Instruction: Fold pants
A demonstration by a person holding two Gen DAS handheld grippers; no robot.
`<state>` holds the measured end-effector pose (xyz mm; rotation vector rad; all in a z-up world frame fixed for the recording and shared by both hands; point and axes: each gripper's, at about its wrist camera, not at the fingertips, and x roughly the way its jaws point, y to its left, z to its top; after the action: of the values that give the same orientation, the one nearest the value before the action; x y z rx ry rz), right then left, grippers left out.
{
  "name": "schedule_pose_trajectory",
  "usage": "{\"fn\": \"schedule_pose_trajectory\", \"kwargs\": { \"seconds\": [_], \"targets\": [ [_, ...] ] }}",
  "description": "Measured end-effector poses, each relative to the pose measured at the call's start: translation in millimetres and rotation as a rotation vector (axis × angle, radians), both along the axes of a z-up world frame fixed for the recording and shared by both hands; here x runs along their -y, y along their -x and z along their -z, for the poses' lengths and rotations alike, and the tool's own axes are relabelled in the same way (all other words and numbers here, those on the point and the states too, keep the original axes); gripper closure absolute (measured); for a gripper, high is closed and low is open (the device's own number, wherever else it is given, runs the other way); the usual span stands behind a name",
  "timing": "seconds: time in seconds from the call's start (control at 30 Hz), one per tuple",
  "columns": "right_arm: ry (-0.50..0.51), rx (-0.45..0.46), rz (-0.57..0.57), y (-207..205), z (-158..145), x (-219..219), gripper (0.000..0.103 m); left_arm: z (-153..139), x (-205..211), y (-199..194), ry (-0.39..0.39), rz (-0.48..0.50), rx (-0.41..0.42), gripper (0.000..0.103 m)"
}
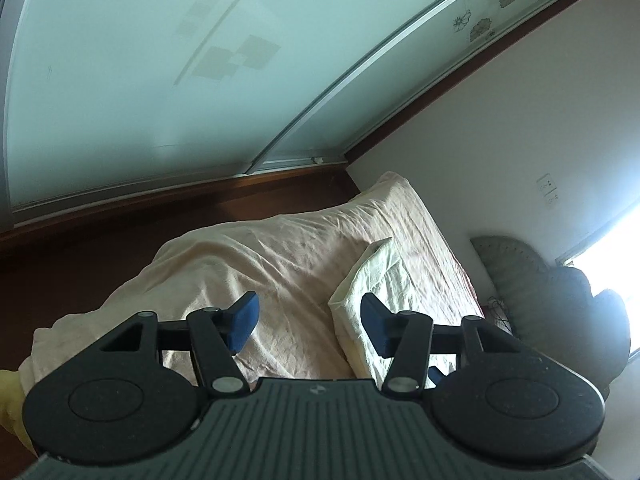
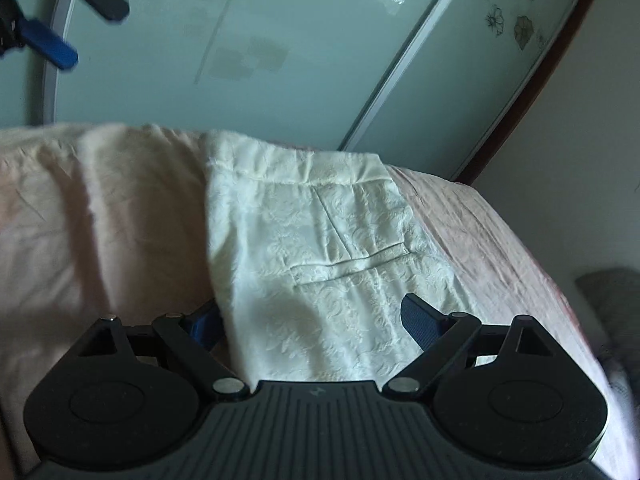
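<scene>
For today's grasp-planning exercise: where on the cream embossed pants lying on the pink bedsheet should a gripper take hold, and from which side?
Probably the cream embossed pants are best pinched at the near folded edge, approaching from the camera side. There the cloth drapes toward the open right gripper, whose fingers already straddle it, while the far waistband lies flat on the pink bedsheet.

Both cams sit on the grippers, looking fwd along the fingers and angled down at the bed [image 1: 248, 264]. Left wrist view is further back, tilted; it takes in the whole bed, the frosted glass doors [image 1: 160, 80] behind and a bright window [image 1: 616, 240] at right. Right wrist view is much closer, low over the cream pants [image 2: 320, 248]. Shared: bed, pants [image 1: 380, 280], glass doors [image 2: 280, 60]. Left gripper [image 2: 76, 28] shows in right view's top-left corner.
</scene>
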<state>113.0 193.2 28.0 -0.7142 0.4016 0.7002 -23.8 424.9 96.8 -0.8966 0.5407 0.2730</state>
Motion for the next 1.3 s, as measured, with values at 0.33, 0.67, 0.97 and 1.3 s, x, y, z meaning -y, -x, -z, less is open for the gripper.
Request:
{"fn": "schedule_pose_trajectory", "kwargs": {
  "seconds": [0.33, 0.67, 0.97, 1.3],
  "targets": [
    [-0.093, -0.143, -0.025, -17.2, -6.6, -11.9, 0.065, 1.2, 11.4, -14.5, 0.086, 0.069, 0.032, 0.038],
    [-0.353, -0.307, 0.033, -30.5, -25.5, 22.5, 0.086, 30.0, 25.0, -86.8, 0.351, 0.199, 0.105, 0.033],
    [-0.402, -0.33, 0.039, -30.5, -25.9, 32.8, 0.086, 68.6, 18.3, -167.5, 0.417, 0.183, -0.07, 0.033],
    [-0.462, -0.444, 0.053, -40.3, -25.9, 43.1, 0.083, 73.2, 26.2, -194.4, 0.273, 0.154, -0.233, 0.08]
  ]
}}
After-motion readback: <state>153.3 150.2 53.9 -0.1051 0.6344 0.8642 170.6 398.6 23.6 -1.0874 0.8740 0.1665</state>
